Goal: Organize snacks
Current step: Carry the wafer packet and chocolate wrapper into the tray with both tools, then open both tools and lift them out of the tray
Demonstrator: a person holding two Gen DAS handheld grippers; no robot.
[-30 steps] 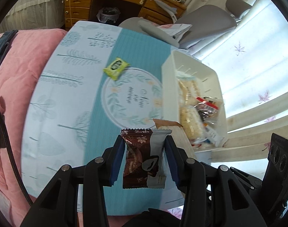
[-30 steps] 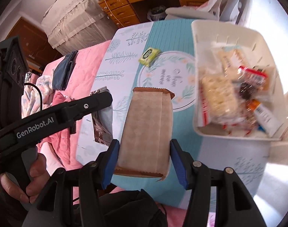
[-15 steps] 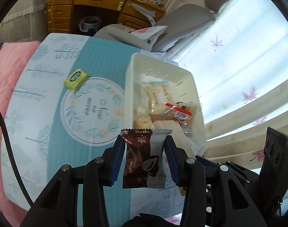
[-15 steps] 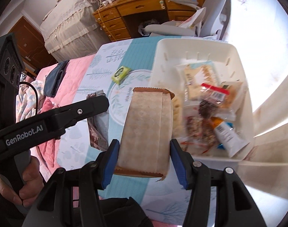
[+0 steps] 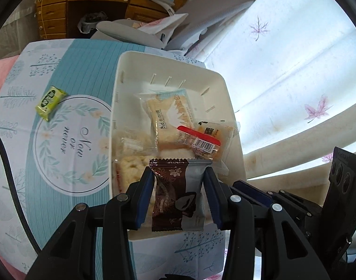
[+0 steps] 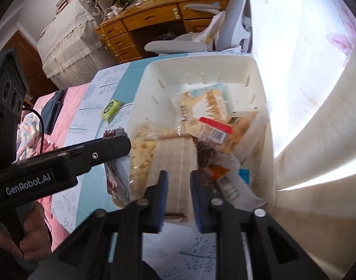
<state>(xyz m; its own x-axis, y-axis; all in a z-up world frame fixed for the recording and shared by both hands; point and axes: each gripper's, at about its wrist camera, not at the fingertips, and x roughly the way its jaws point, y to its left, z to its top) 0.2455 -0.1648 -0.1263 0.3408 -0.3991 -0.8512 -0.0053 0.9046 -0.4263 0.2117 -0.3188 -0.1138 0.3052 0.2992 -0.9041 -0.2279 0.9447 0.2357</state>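
A: Brown packet (image 5: 175, 198), where?
B: Between the left gripper's (image 5: 179, 175) fingers, upright, top edge poking just past the tips. Fingers are nearly closed and pinch its two side edges, so it hangs flat instead of folding.
A: And under the tips?
B: The near end of the basket (image 5: 168, 61). My read: held over the rim so it falls in with the other snacks once let go. Not let go yet.
A: Right gripper (image 6: 179, 173)?
B: Jaws have just been closing, and the gap is now narrow. The tan packet (image 6: 175, 154) shows in the gap, but it also spreads out past both fingers, wider than the gap. Can't tell whether the pads pinch it or it lies loose under them on the pile.
A: Where does it sit?
B: Under and just ahead of the tips, inside the basket's near end, touching the puffed-snack bag to the left finger's side.
A: Anything left outside?
B: Green packet (image 5: 50, 102), well apart from the left fingers, far out to their left on the cloth (image 5: 61, 151). Likely the next pick.
A: Risk?
B: The brown one is close to the near wall and could tip outside.
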